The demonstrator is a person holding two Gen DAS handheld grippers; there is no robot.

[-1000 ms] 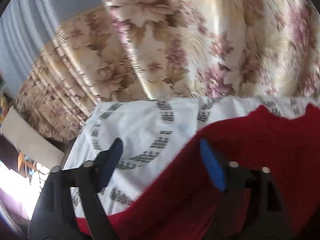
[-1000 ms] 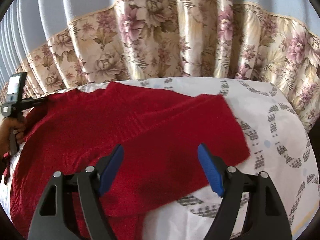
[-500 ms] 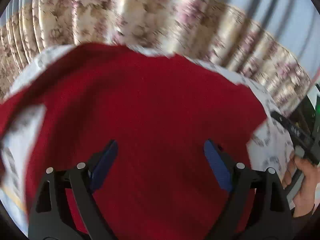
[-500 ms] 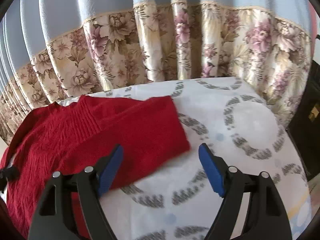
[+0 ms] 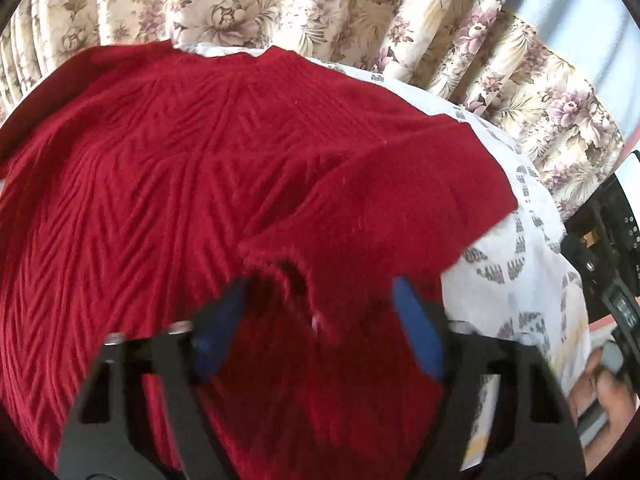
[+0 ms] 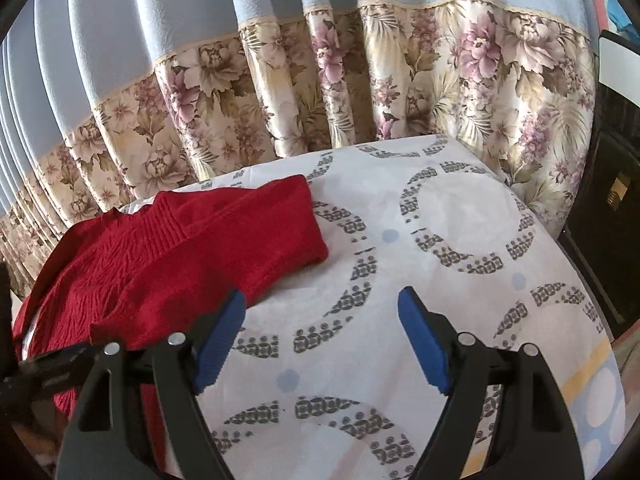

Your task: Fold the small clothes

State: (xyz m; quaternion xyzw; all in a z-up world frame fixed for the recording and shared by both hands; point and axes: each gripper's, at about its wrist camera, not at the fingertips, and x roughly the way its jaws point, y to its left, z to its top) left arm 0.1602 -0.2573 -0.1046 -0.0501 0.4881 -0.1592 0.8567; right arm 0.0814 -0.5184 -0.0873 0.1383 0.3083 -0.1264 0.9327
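A red knit sweater [image 5: 192, 184] lies spread on a white cloth with grey ring prints [image 5: 516, 248]. One sleeve [image 5: 392, 200] is folded across its body. My left gripper [image 5: 320, 324] is open, low over the sweater, with a raised fold of the sleeve's edge between its blue pads, not clamped. In the right wrist view the sweater [image 6: 132, 268] lies at the left with its sleeve end [image 6: 296, 228] pointing right. My right gripper [image 6: 322, 336] is open and empty over the bare cloth [image 6: 460, 216], right of the sweater.
A flowered curtain [image 6: 360, 92] with a blue upper part hangs behind the table's far edge. A dark cabinet [image 6: 612, 208] stands to the right. In the left wrist view the hand holding the other gripper [image 5: 608, 384] shows at the lower right.
My left gripper has swung from the table's left edge over the sweater and come down onto the folded sleeve. My right gripper has turned right, off the sweater, over bare cloth.
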